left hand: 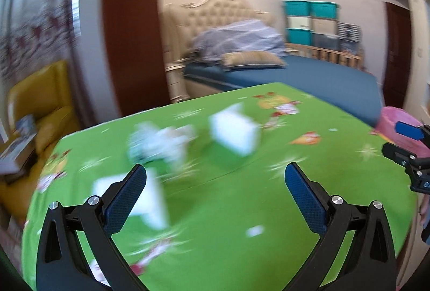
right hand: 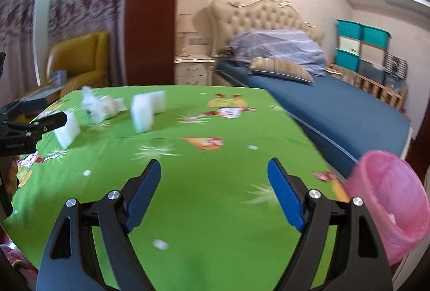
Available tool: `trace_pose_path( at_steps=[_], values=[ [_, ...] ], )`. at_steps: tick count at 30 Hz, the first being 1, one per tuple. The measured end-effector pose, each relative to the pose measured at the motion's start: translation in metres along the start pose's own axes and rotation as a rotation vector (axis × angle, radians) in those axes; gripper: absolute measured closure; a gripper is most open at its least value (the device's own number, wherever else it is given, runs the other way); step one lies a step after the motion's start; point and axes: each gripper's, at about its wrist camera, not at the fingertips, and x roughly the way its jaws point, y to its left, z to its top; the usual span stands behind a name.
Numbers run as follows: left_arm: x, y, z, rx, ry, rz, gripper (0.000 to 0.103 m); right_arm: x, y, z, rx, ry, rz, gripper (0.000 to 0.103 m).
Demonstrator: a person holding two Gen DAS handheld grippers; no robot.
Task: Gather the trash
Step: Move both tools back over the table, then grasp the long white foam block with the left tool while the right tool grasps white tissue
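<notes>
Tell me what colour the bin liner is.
Pink; the bin liner shows best in the right wrist view.

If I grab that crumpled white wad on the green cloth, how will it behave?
The crumpled white wad looks like tissue or thin wrapping, so probably very light and soft, likely squashing between the pads. Its irregular shape suggests it won't roll, though a push might simply skid it.

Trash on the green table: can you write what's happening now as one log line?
stage: approach | left hand-held gripper: open, empty | right hand-held gripper: open, empty | white trash: on green table | pink bin: table's right edge
</notes>
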Motion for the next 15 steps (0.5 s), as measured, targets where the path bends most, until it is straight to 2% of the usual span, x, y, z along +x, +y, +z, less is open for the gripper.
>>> trace_pose_path(
  at_steps=[3, 6, 9, 13, 15],
  values=[
    [0.002, 0.035, -0.009, -0.02, 0.043, 0.072, 0.006, 0.011, 0.026, 0.006, -0.021, 0.011, 0.038, 0.024],
    [0.01, 0.064, -0.016, -0.061, 0.095, 0.102, 0.006, 0.022, 0.049, 0.015, -0.035, 0.024, 0.092, 0.024],
    [0.026, 0.088, -0.016, -0.112, 0.156, 0.083, 0.006, 0.032, 0.07, 0.023, -0.07, 0.034, 0.118, 0.024],
    [0.044, 0.096, -0.016, -0.14, 0.205, 0.051, 0.006, 0.048, 0.084, 0.032, -0.095, 0.052, 0.137, 0.024],
    [0.057, 0.098, -0.017, -0.142, 0.223, 0.062, 0.006, 0.055, 0.088, 0.035, -0.095, 0.061, 0.143, 0.024]
  ],
)
